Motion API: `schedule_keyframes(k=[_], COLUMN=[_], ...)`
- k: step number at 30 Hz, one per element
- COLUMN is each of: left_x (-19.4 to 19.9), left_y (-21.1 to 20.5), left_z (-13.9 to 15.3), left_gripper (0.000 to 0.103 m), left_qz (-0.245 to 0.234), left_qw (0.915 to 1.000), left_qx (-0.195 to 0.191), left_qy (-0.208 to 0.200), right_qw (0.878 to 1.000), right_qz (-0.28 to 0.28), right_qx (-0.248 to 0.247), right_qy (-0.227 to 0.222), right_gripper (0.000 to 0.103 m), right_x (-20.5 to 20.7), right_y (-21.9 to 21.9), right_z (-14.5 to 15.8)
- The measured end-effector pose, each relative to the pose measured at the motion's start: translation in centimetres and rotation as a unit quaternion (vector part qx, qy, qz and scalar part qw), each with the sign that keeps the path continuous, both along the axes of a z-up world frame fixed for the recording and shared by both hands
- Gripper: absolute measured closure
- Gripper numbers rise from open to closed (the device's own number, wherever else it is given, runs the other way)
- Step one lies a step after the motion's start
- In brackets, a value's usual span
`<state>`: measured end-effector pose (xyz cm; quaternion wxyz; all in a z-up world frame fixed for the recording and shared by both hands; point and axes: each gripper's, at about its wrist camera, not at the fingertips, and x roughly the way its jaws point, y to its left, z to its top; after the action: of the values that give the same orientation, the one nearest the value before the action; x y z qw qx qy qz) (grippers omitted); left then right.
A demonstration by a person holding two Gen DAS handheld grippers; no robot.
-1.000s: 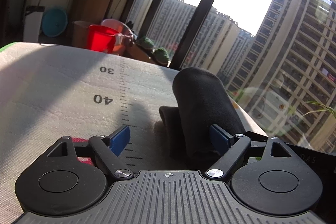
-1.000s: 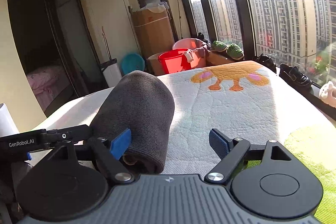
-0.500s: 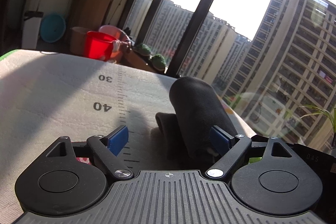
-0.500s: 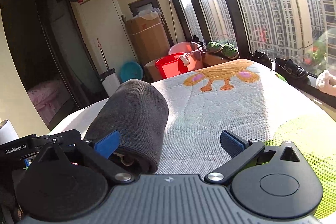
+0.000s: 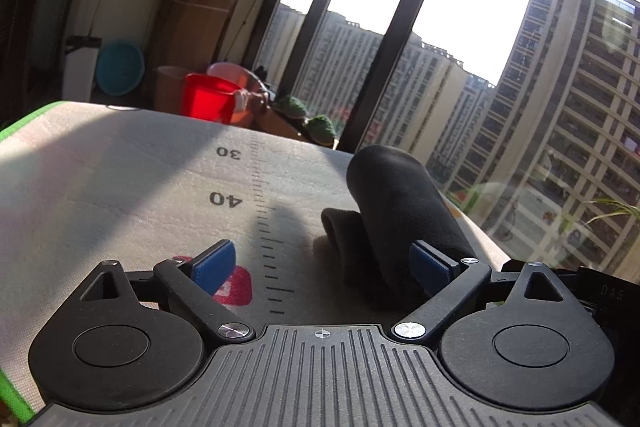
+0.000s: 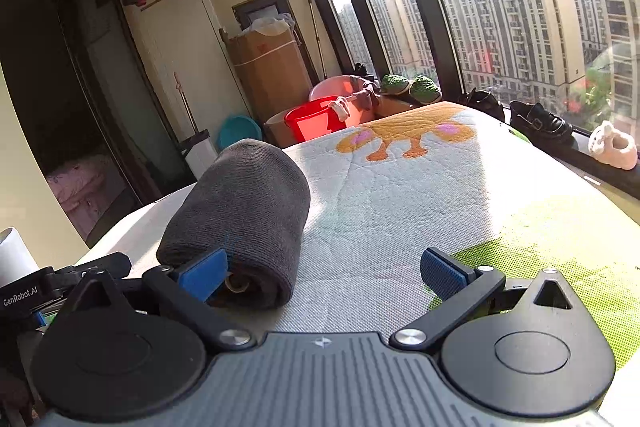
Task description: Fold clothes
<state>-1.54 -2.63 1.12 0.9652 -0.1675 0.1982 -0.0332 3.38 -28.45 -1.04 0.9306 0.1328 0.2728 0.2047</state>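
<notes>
The left gripper (image 5: 322,263) is spread wide, its right pad against the rolled dark garment (image 5: 400,203), pinching nothing. The right gripper (image 6: 320,271) is likewise spread, its left pad touching the same roll (image 6: 244,211), which lies between the two tools on the quilted mat (image 6: 400,211). Likely risk: the soft, springy knit could unroll, since nothing clamps it, or a pad could snag its loose end. The roll is cylindrical and fuzzy; the mat is stitched, printed with a ruler scale (image 5: 260,211).

Harsh sun through window (image 5: 472,39) (lens flare); fisheye-bent edges, interior dim.
</notes>
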Motion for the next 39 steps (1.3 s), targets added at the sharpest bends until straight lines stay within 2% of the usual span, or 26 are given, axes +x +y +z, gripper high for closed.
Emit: schedule_keyframes(k=[4,10,14,19,23,27,30,36,39], left_x=[-4.1,-7.4,-8.4,-8.6,-9.1,-10.5,-10.1,-9.8,-9.8], left_y=[-1.9,-5.1,-6.4,-7.3,-7.2,-6.9,-7.0,-8.3,-8.2], left_z=[-0.3,-0.1,0.0,0.1,0.1,0.3,0.4,0.6,0.6], left_gripper=[0.000,0.000,0.000,0.000,0.000,0.000,0.000,0.000,0.000], left_qz=[-0.010,0.005,0.013,0.023,0.039,0.066,0.057,0.045,0.046], left_qw=[0.9990,0.9951,0.9936,0.9909,0.9903,0.9866,0.9871,0.9839,0.9843], left_qx=[0.028,0.089,0.108,0.130,0.129,0.118,0.126,0.156,0.155], left_qy=[-0.034,-0.042,-0.031,-0.027,-0.035,-0.091,-0.081,-0.074,-0.070], right_qw=[1.000,0.989,0.984,0.977,0.978,0.983,0.985,0.985,0.985], right_qz=[-0.019,-0.064,-0.041,-0.006,-0.009,-0.028,-0.039,-0.030,-0.030], right_qx=[0.002,-0.019,-0.048,-0.093,-0.087,-0.058,-0.043,-0.057,-0.056], right_qy=[-0.010,-0.132,-0.166,-0.193,-0.190,-0.173,-0.160,-0.160,-0.159], right_gripper=[0.000,0.000,0.000,0.000,0.000,0.000,0.000,0.000,0.000], right_x=[-3.6,-10.0,-12.7,-13.6,-13.5,-13.2,-12.9,-12.8,-13.0], right_y=[-0.7,-1.0,-0.2,1.6,1.4,0.6,0.2,0.7,0.7], right_z=[-1.0,-0.1,-0.3,-1.1,-1.1,-1.1,-1.1,-1.3,-1.3])
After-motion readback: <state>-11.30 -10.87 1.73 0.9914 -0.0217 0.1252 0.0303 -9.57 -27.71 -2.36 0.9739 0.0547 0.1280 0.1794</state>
